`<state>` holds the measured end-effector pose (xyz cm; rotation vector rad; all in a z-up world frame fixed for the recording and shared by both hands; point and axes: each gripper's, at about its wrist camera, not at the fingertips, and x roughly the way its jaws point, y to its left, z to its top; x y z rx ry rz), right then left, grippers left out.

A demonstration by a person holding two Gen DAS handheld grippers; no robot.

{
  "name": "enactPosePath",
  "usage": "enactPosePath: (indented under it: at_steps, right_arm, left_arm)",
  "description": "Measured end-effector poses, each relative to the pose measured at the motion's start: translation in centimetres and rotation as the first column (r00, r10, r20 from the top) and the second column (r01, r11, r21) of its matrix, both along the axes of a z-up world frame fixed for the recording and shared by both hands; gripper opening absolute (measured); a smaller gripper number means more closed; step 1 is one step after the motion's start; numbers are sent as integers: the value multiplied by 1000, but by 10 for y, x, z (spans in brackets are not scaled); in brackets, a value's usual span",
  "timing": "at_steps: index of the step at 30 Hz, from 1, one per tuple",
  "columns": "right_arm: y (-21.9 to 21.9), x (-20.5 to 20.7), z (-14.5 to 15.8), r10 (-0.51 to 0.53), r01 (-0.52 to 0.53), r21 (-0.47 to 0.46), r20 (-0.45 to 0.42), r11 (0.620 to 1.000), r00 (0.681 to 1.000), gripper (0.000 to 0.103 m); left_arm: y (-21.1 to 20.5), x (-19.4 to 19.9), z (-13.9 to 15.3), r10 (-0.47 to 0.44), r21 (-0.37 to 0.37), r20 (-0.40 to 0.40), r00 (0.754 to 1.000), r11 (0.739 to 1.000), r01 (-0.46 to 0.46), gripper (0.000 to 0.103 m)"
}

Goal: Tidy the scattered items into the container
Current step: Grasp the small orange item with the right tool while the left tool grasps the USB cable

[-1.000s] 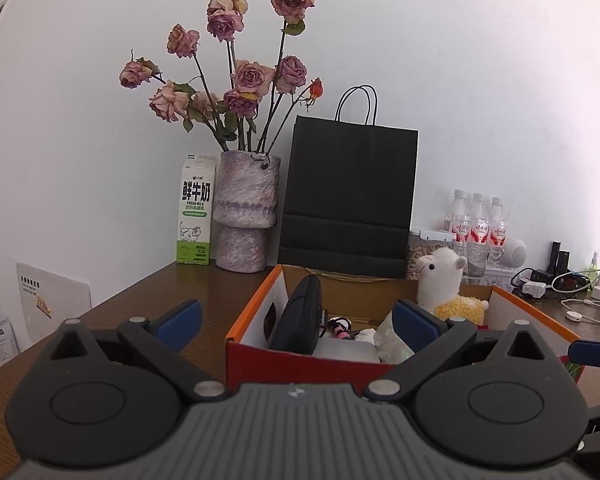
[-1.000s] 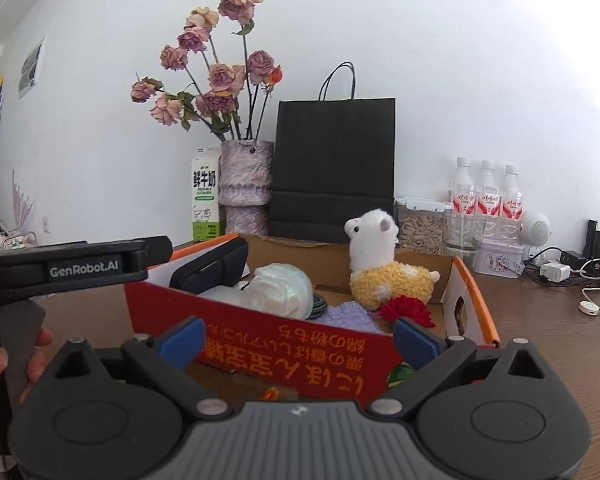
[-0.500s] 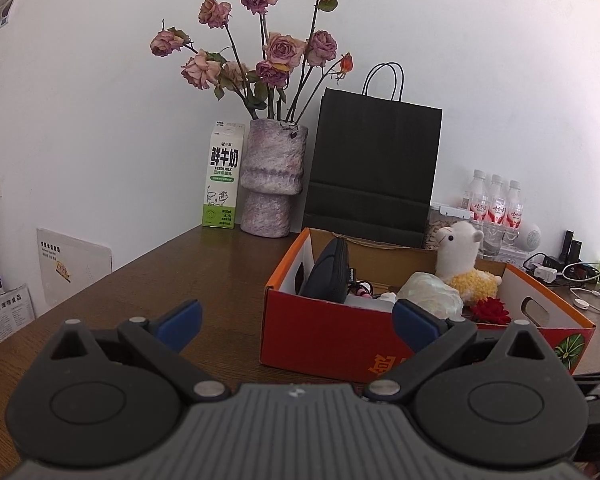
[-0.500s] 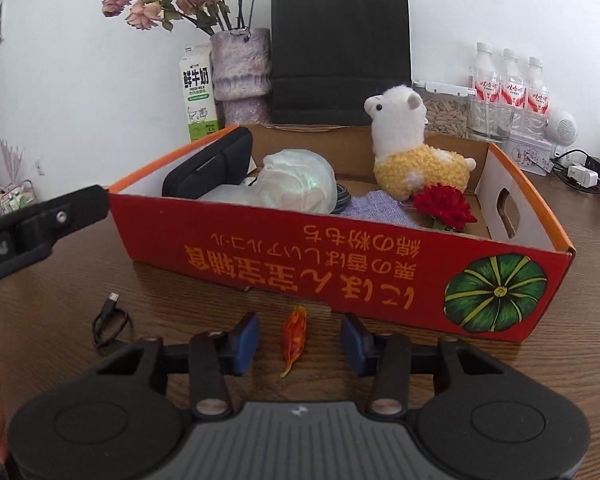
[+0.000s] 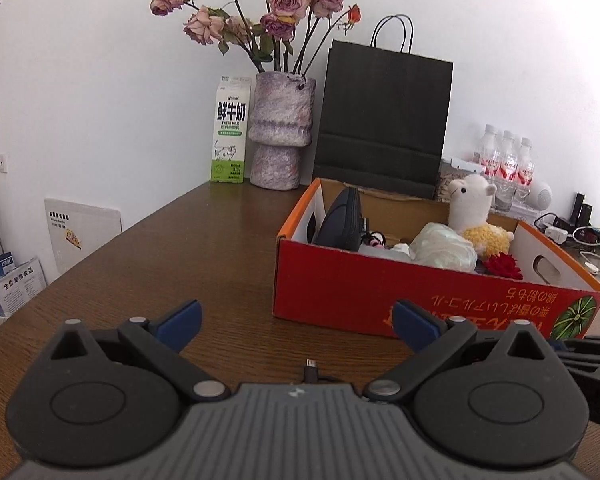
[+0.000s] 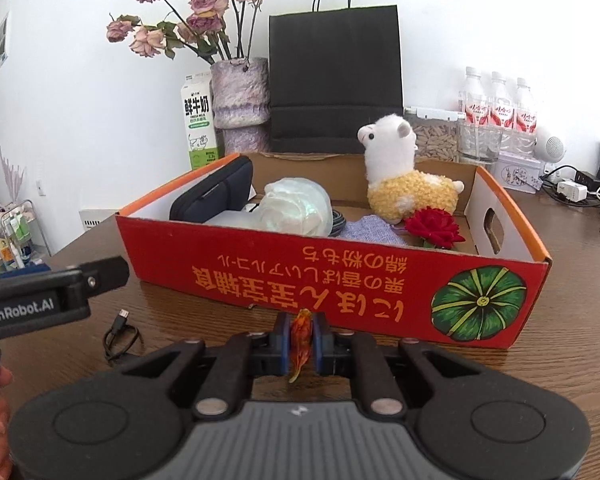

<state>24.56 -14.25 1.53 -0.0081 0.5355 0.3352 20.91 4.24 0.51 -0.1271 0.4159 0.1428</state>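
**orange piece pinched, box next**

left wrist view: the left gripper [image 5: 296, 326] hangs over the bench [image 5: 172, 264] with its jaws spread wide and nothing between them. just ahead of its body, on the near bench, lies the plug end of a cable [image 5: 311, 374]. the red box [image 5: 380, 300] sits to the right and farther off, already holding a dark case [image 5: 342, 222], a pale bag [image 5: 444, 246], a plush alpaca [image 5: 474, 216] and a red rose [image 5: 502, 266]. a vase [image 5: 280, 132], a milk carton [image 5: 230, 132] and a black paper bag [image 5: 384, 120] stand along the far wall.

right wrist view: the right gripper [image 6: 302, 338] is closed on a small orange piece [image 6: 301, 336], pads pressing it from both sides, right in front of the box's near wall [image 6: 300, 276]. whether the piece has left the bench i cannot tell. the cable [image 6: 120, 334] lies coiled on the bench to the left, close to the left gripper's arm.

the step in hand looks like the pick of the orange piece. the next move likely calls for a lift high enough to clear the near wall, a short carry over a free spot inside, then a release. the cable seems to be left for afterwards.
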Motion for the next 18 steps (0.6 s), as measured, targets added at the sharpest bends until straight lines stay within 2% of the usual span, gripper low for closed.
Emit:
enactPosePath:
  at_steps: [5,12,14,18]
  right_arm:
    - [-9,-6,4,-10,9,10,43,1000,999,11]
    - [-20,-9,3,8,-9,24,32,1000,999,11]
    - [-21,-12,3,23,-24,23,29,999,999,11]
    - [-22,-18,2,42,-43,17,32,999,999,11]
  left_arm:
    - [-6,10,-9,-40,0,-141,989,999,40,103]
    - [-13,18,-16,-39,-2,-244,969,999,39,102]
    - [-13,19,-15,-43,-11,-268,963,999,41,97]
    - [-15,20,-13,-34,-4,-279,960,999,34,80]
